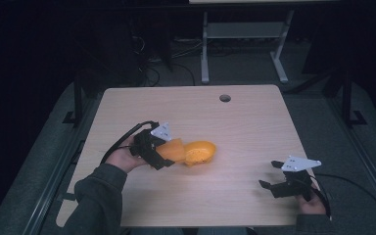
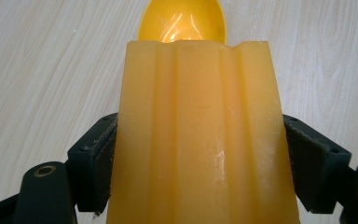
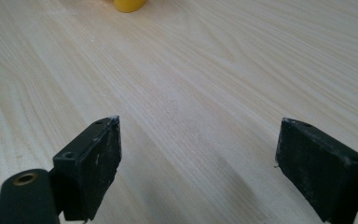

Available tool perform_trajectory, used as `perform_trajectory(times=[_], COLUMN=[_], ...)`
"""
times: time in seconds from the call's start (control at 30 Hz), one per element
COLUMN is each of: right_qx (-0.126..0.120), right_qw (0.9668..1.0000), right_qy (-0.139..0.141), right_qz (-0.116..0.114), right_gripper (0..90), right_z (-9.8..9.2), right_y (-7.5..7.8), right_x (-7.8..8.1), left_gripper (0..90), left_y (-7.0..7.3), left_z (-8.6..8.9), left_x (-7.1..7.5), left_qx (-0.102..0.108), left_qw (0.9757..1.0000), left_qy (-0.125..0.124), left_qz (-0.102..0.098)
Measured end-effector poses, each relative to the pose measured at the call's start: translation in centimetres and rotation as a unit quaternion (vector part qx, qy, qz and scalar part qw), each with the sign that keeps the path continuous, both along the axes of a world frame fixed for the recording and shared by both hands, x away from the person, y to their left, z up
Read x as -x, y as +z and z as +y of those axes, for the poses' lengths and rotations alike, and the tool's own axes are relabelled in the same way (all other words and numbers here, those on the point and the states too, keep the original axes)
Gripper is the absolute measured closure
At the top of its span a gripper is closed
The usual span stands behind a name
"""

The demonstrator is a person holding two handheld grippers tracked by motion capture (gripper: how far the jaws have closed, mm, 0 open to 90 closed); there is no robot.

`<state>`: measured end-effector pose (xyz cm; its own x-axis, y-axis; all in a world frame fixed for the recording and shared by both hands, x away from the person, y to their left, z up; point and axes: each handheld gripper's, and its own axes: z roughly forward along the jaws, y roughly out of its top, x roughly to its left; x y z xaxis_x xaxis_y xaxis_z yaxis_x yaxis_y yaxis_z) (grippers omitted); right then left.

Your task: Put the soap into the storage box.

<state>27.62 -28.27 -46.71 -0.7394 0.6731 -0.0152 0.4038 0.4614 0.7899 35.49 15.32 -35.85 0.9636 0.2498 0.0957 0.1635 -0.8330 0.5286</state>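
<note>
While my left gripper [image 1: 157, 152] clamps the orange scoop [image 1: 188, 152] by its ribbed handle at frame centre, my right gripper [image 1: 276, 178] hangs wide open and empty at lower right; no goal is evident.

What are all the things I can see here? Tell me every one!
Ridged translucent orange plastic piece: one, orange, clamped between the left gripper's jaws.
Glossy orange bowl-shaped piece: one, orange, mid-table, right beyond the ridged piece.
Light wooden table: one, pale wood, with a round hole near its far edge.
White-legged desk frame: one, white, on the floor behind.
Left gripper: one, black, left of centre.
Right gripper: one, black, near right edge, jaws apart.
</note>
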Motion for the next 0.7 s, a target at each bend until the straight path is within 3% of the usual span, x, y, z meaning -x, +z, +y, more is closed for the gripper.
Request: perform_trajectory(times=[0.33,0.7], right_qx=[-0.002,-0.006], right_qw=[1.0000,1.0000], right_qy=[0.000,-0.003], right_qz=[-0.001,-0.001], right_gripper=[13.7,13.7], right_z=[-0.1,-0.2], right_y=[0.0,0.0], right_x=[0.0,0.0], left_gripper=[20.8,20.7], left_y=[0.1,-0.1], left_z=[-1.5,-2.6], left_x=[-0.7,-1.4], left_qx=[-0.008,0.000], left_qw=[0.9999,0.9999], left_qy=[-0.011,-0.015], left_qz=[0.000,0.002])
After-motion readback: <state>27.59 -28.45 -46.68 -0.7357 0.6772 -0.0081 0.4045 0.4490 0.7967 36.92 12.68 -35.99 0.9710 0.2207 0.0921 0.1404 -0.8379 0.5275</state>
